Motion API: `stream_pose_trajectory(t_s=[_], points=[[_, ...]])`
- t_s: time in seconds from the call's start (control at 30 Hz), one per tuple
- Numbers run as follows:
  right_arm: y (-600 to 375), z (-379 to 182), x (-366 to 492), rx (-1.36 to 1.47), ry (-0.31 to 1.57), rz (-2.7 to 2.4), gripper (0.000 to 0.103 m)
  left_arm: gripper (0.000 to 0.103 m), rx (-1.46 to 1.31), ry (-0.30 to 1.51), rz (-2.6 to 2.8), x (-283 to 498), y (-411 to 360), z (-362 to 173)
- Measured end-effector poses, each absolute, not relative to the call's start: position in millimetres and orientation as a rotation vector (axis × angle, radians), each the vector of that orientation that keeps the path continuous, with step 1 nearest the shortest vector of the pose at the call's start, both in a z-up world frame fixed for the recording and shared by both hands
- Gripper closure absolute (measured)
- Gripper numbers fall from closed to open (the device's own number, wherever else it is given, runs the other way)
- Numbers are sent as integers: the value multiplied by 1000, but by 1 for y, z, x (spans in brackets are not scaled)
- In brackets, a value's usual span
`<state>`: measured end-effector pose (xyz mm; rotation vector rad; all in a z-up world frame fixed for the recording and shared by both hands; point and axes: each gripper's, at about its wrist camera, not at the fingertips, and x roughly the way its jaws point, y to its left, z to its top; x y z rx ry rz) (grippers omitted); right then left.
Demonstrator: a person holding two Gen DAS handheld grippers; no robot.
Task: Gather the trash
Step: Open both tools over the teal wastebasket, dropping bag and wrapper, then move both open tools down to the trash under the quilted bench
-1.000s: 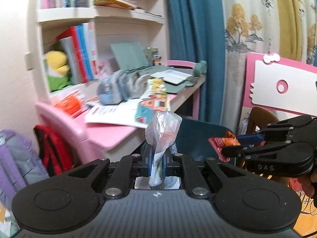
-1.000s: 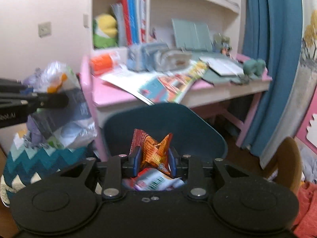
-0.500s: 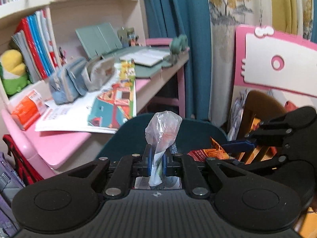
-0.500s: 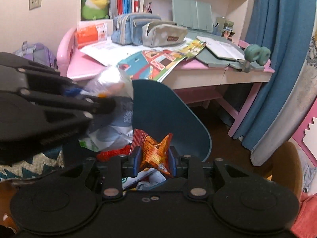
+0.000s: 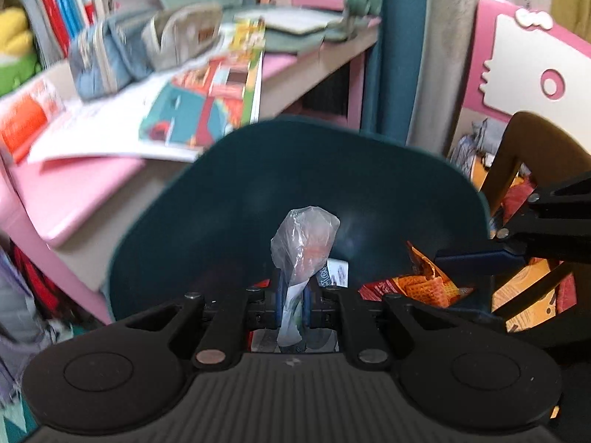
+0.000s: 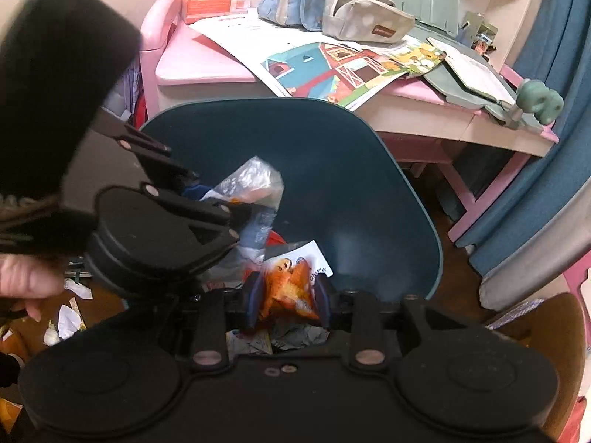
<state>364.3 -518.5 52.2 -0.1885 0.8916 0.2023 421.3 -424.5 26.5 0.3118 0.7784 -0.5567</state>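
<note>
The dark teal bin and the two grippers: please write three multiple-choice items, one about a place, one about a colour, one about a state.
1. Where is the dark teal bin?
A. on the desk
B. on the floor in front of the pink desk
C. on a shelf

2. What colour is the snack wrapper in the right gripper?
A. orange
B. green
C. white

3. How is the left gripper?
A. open, empty
B. shut on the clear plastic bag
C. shut on a book

Answers:
1 B, the bin stands below the desk's edge.
2 A, orange foil shows between the fingers.
3 B, both fingers pinch the bag's neck.
</note>
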Motion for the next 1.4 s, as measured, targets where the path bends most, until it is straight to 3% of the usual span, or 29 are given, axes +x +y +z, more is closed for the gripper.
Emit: stream_pose_trajectory(t_s=[0.3, 0.37, 0.53, 0.57, 1.13, 1.23, 1.4], points=[[-514, 49, 364, -197, 926, 219, 61, 89, 289, 847, -510, 433, -415, 14], [-514, 51, 363, -197, 922, 212, 59, 80, 285, 836, -519, 430, -414, 17], [-515, 63, 351, -182, 898, 211, 58, 45, 263, 793, -532, 416, -411, 29], [-515, 65, 348, -177, 890, 210, 58, 43, 256, 786, -530, 414, -409, 32], [-474, 123, 276, -137, 739, 278, 55, 39, 204, 651, -485, 347, -301, 89], [-454, 133, 263, -144, 706, 309, 53, 27, 181, 617, -460, 331, -274, 100], [-414, 146, 245, -150, 655, 379, 51, 25, 174, 582, -424, 305, -231, 108]])
